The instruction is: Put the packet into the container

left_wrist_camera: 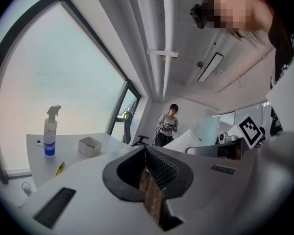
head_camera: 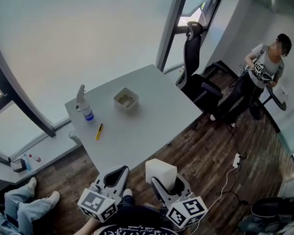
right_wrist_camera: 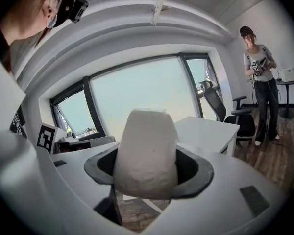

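Observation:
A white packet (head_camera: 160, 170) stands up out of my right gripper (head_camera: 165, 181), which is shut on it near the table's front edge. In the right gripper view the packet (right_wrist_camera: 147, 151) fills the space between the jaws of the right gripper (right_wrist_camera: 147, 182). The container (head_camera: 126, 99), a small white square tub, sits in the middle of the grey table (head_camera: 152, 116), well ahead of both grippers. My left gripper (head_camera: 113, 176) is beside the right one, shut and holding nothing. In its own view the left gripper (left_wrist_camera: 149, 173) has its jaws pressed together, and the container (left_wrist_camera: 89, 146) shows far off.
A spray bottle (head_camera: 83, 104) and a yellow pen-like thing (head_camera: 99, 131) lie left of the container. A black office chair (head_camera: 198, 77) stands at the table's far right corner. A person (head_camera: 262, 72) stands beyond it. Cables and a power strip (head_camera: 236, 159) lie on the wooden floor.

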Demonstrator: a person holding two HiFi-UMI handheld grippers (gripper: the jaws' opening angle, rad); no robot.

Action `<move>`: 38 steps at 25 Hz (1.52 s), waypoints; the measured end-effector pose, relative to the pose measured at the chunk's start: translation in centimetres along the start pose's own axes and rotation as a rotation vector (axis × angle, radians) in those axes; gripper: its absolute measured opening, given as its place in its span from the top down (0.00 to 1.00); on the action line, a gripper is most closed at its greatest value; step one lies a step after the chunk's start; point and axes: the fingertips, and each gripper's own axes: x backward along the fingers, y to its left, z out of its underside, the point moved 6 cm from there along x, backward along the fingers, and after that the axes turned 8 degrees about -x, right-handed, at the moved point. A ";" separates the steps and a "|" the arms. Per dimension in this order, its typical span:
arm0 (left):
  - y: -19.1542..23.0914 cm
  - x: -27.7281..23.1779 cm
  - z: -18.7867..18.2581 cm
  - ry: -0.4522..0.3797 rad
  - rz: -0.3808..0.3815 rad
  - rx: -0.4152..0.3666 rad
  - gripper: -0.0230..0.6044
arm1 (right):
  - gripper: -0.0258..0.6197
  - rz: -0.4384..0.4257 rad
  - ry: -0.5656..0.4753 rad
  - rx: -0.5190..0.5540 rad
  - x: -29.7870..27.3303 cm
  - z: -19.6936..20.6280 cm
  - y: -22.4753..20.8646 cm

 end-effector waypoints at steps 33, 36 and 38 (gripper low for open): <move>2.4 -5.2 -0.3 0.041 -0.063 0.055 0.95 | 0.53 -0.088 0.051 0.075 -6.1 -3.7 -2.8; 3.0 -6.5 -0.6 0.032 -0.080 0.062 0.95 | 0.53 -0.098 0.066 0.076 -7.2 -4.5 -3.7; 3.2 -7.5 -0.8 0.027 -0.084 0.061 0.95 | 0.53 -0.098 0.076 0.081 -7.9 -5.1 -4.2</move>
